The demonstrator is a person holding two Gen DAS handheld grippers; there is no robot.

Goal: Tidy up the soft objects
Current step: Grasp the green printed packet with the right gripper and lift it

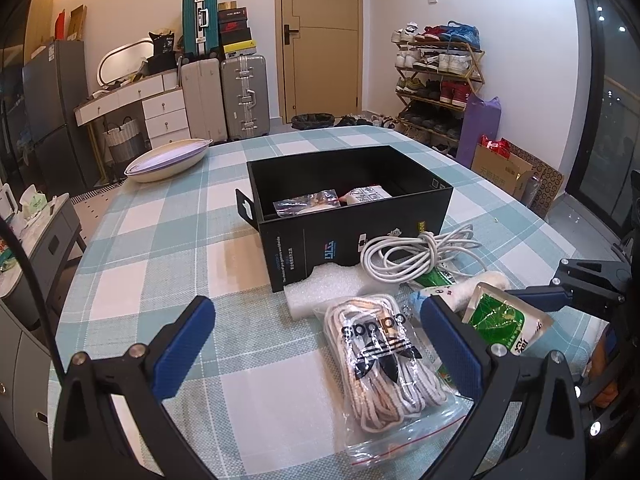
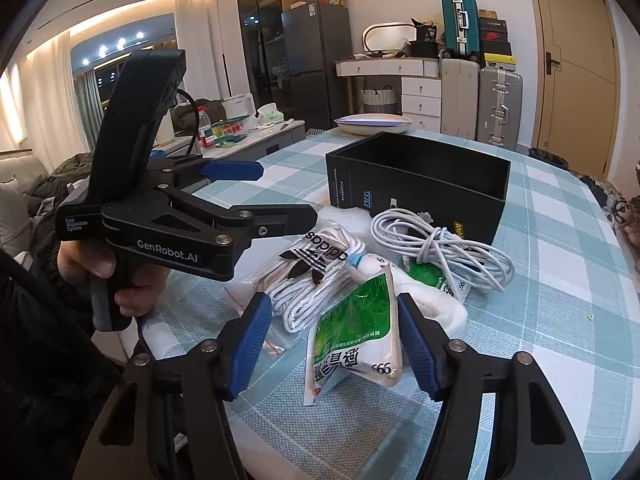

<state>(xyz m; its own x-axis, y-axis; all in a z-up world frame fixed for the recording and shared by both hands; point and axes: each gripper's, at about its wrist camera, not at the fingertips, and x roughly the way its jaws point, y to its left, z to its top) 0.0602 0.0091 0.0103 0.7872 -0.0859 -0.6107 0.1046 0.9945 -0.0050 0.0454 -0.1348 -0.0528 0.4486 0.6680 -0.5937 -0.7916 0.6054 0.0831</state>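
Both grippers open over loose soft goods; black box awaits.

Left gripper (image 1: 316, 320) hangs spread above the clear zip bag of white adidas laces (image 1: 386, 364), whose long axis runs away from the camera toward the open black cardboard box (image 1: 348, 216). Right gripper (image 2: 334, 340) is nearer its target: its parted fingers straddle, apparently without touching, the green-and-white soft packet (image 2: 354, 336) on the checked tabletop (image 2: 560, 320). Farther right lies the coiled white cable (image 2: 440, 248), just beside the box.
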